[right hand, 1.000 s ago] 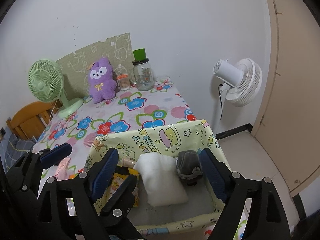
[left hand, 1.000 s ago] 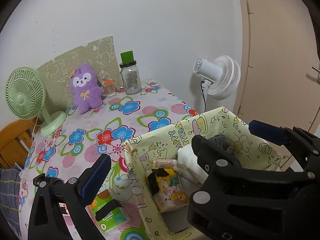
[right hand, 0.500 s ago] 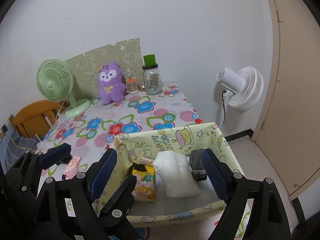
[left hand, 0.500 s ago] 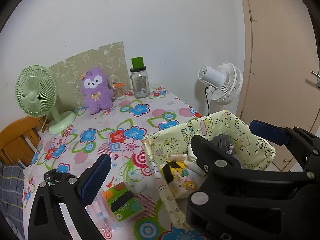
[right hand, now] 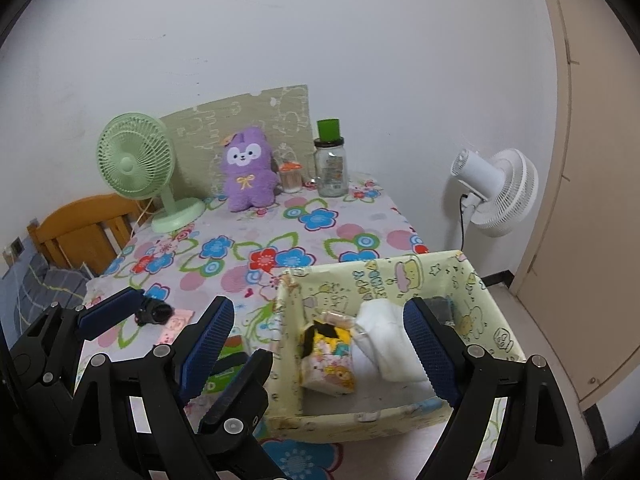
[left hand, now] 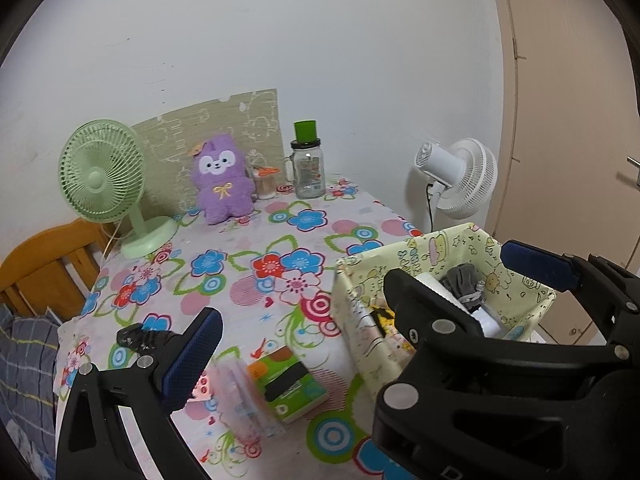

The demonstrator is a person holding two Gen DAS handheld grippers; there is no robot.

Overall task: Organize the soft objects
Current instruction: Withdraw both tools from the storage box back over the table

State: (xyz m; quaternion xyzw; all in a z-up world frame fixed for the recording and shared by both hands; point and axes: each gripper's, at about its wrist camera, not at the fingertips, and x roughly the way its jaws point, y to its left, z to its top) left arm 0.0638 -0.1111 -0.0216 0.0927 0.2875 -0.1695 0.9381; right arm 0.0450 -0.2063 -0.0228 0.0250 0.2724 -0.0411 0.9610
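A pale yellow fabric bin (right hand: 384, 280) (left hand: 436, 248) stands at the table's near right edge. It holds a white folded cloth (right hand: 388, 340), a yellow cartoon tissue pack (right hand: 328, 356) and a grey sock bundle (left hand: 464, 280). A purple plush (left hand: 222, 178) (right hand: 248, 170) sits upright at the far side. A green tissue pack (left hand: 288, 384) and a pink packet (left hand: 240, 400) lie near the left gripper. My left gripper (left hand: 356, 304) is open and empty. My right gripper (right hand: 320, 348) is open and empty above the bin.
A green desk fan (left hand: 104, 184) stands at the far left, a glass jar with green lid (left hand: 308, 168) and a small orange-lidded jar (left hand: 266, 182) beside the plush. A white floor fan (left hand: 456, 178) is off the table's right. A wooden chair (left hand: 44, 260) stands left.
Both grippers have pulled back and up from the bin. The bin and table now look farther away, and more of the tablecloth shows. Both stay open and empty.
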